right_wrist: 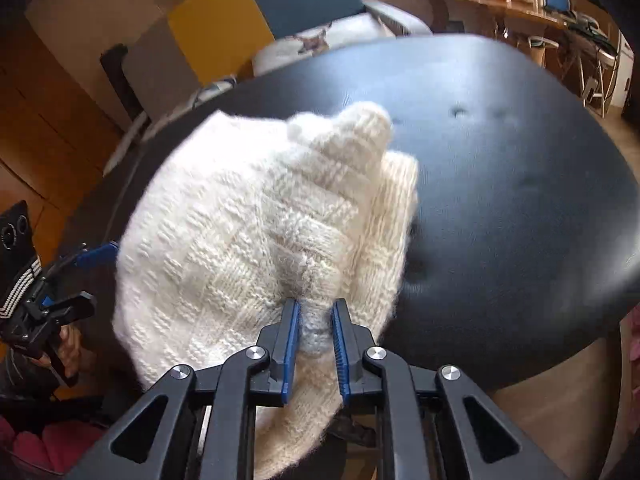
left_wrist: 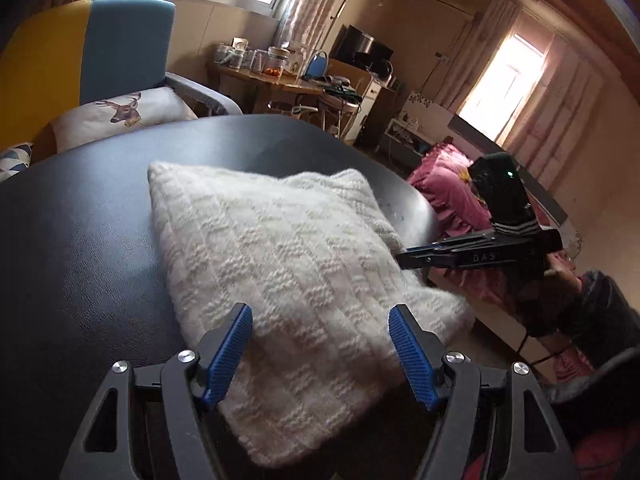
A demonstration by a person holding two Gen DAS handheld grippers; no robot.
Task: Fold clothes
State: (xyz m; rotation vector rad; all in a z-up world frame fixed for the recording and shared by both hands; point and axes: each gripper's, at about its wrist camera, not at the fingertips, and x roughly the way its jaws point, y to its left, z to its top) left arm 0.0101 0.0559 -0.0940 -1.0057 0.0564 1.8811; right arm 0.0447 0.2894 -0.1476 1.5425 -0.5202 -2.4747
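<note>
A folded cream knitted sweater lies on a black padded table. My left gripper is open, its blue pads either side of the sweater's near edge, holding nothing. My right gripper is shut on a bunched edge of the sweater, at the table's edge. In the left wrist view the right gripper is side-on at the sweater's right edge. In the right wrist view the left gripper shows at the sweater's left side.
A blue and yellow armchair with a deer cushion stands behind the table. A cluttered wooden desk is further back. A pink cloth lies to the right, beyond the table's edge.
</note>
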